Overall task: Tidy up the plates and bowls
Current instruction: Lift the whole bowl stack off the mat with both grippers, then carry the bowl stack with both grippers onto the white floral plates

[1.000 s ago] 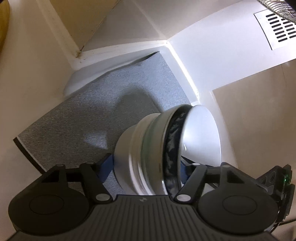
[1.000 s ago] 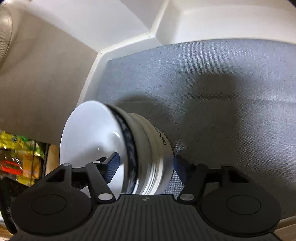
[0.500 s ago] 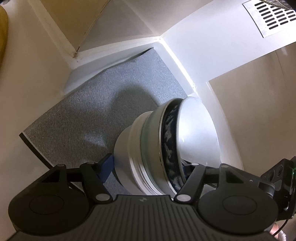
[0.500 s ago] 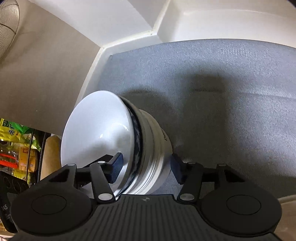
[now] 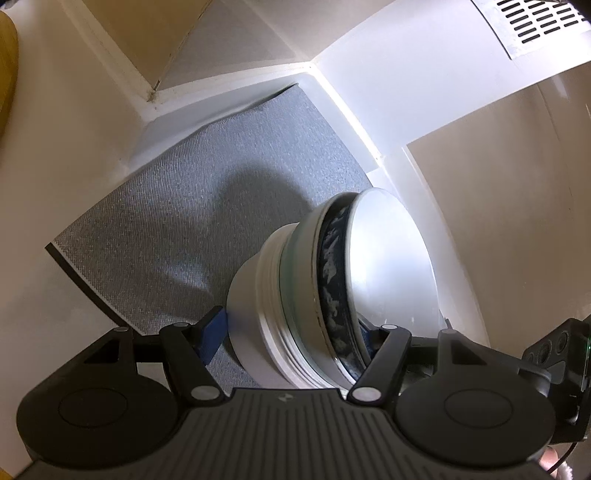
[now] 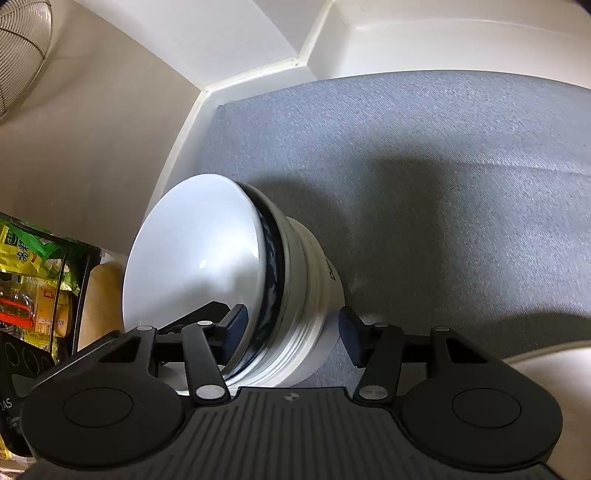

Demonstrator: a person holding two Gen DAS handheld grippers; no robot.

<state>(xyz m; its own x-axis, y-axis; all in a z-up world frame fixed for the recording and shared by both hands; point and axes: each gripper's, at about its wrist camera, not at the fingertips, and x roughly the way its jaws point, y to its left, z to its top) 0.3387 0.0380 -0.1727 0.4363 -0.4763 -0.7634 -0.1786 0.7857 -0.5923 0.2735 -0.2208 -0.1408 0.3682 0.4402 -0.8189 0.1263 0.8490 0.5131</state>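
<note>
A stack of nested bowls (image 5: pixel 325 295), white outside with a dark blue patterned one between, sits between both grippers and shows in the right wrist view (image 6: pixel 236 280) too. My left gripper (image 5: pixel 291 334) is shut on the stack, one finger under its base, the other inside the top bowl. My right gripper (image 6: pixel 291 328) grips the same stack from the other side. The stack is tilted over a grey mat (image 5: pixel 192 206) in a white shelf compartment; the mat also shows in the right wrist view (image 6: pixel 424 166).
White walls enclose the mat, with a back corner (image 5: pixel 310 70) and a side wall (image 6: pixel 192 122). A vent grille (image 5: pixel 535 22) is at upper right. A fan (image 6: pixel 18 51) and yellow-green snack packets (image 6: pixel 33 254) lie outside on the left.
Both grippers have carried the bowl stack a little further in over the grey mat. The grips on the stack have not changed.
</note>
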